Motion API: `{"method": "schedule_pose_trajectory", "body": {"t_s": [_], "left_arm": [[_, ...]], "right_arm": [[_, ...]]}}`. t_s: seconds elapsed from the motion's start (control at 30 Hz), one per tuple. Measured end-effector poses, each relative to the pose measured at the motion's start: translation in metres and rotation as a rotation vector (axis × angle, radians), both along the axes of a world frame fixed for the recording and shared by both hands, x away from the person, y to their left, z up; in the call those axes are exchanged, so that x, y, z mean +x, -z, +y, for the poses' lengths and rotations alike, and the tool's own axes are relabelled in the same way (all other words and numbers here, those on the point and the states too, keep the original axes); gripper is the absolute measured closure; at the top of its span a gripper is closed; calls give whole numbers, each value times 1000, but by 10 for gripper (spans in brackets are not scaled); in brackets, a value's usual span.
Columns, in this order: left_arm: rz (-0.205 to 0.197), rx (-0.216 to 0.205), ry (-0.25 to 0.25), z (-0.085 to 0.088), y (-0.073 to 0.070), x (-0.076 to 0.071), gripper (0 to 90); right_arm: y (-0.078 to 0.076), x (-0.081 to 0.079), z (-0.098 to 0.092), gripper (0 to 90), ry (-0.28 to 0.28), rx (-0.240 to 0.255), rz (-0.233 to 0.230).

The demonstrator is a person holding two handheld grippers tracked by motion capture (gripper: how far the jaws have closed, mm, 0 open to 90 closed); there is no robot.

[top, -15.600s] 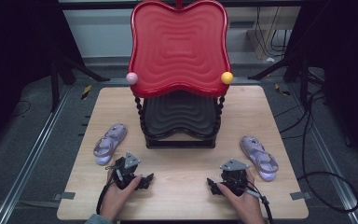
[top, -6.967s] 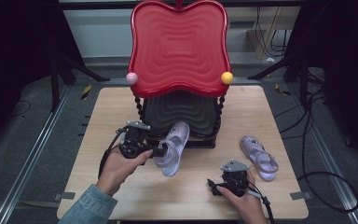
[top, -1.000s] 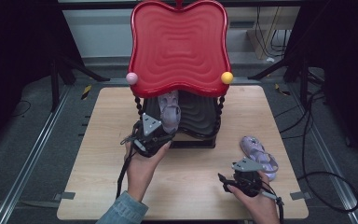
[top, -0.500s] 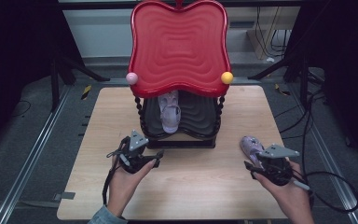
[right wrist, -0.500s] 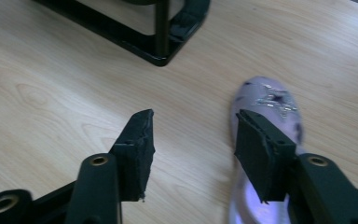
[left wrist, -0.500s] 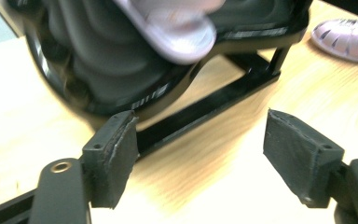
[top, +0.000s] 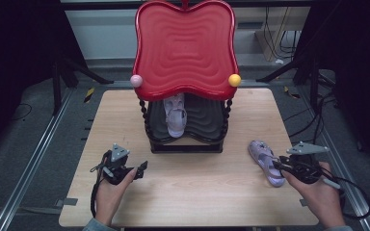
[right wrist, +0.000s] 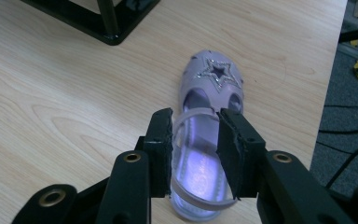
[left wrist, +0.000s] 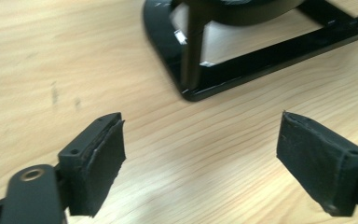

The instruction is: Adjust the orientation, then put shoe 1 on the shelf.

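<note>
right gripper (right wrist: 195, 156) over the lilac sandal (right wrist: 205, 154) near the table's (top: 197, 192) right edge; its jaws have been closing, standing either side of the heel strap, contact unclear. right gripper view shows the silver star on the toe. left gripper (left wrist: 200, 163) spread wide over bare wood. high view shows a second sandal (top: 176, 115) on the black stand's (top: 185, 144) lower shelf under the red tray (top: 185, 48).

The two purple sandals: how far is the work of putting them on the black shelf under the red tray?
About half. One sandal already lies on the black shelf, and the left gripper is open over bare table. In hand: the right gripper has been closing around the second sandal, which lies flat on the table. Left: gripping it, lifting it and shelving it.
</note>
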State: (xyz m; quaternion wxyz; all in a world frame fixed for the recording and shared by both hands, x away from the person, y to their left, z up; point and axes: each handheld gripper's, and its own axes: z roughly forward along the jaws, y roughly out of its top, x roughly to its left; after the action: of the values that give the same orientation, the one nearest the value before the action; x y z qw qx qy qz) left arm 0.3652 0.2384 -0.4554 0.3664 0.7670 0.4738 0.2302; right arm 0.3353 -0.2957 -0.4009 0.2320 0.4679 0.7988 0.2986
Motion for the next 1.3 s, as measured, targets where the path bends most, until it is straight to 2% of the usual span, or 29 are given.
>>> {"method": "schedule_pose_trajectory", "body": {"t_s": [0.1, 0.3, 0.53, 0.7, 0.83, 1.03, 1.1, 1.17, 1.23, 1.3], "left_arm": [[0, 12, -30, 12, 6, 1, 123], [34, 14, -67, 30, 20, 0, 117], [46, 26, -93, 44, 25, -2, 117], [53, 37, -101, 49, 29, -3, 118], [53, 43, -102, 50, 30, -3, 118], [59, 54, -98, 49, 32, -3, 119], [62, 60, -97, 50, 33, -2, 119], [63, 59, -99, 51, 34, -3, 119], [66, 59, -103, 52, 35, -3, 119], [67, 56, -107, 53, 35, -3, 119]], "right_arm": [[1, 4, -7, 648, 13, -1, 22], [1, 10, -17, 565, 39, -2, 46], [4, 18, -24, 577, 47, -13, 67], [13, 26, -27, 585, 53, -24, 105], [23, 35, -29, 592, 61, -36, 153], [41, 53, -29, 593, 56, -49, 249], [46, 58, -27, 643, 52, -63, 279], [49, 63, -26, 770, 47, -62, 310], [49, 64, -26, 805, 43, -80, 311], [46, 62, -26, 820, 33, -75, 310]]}}
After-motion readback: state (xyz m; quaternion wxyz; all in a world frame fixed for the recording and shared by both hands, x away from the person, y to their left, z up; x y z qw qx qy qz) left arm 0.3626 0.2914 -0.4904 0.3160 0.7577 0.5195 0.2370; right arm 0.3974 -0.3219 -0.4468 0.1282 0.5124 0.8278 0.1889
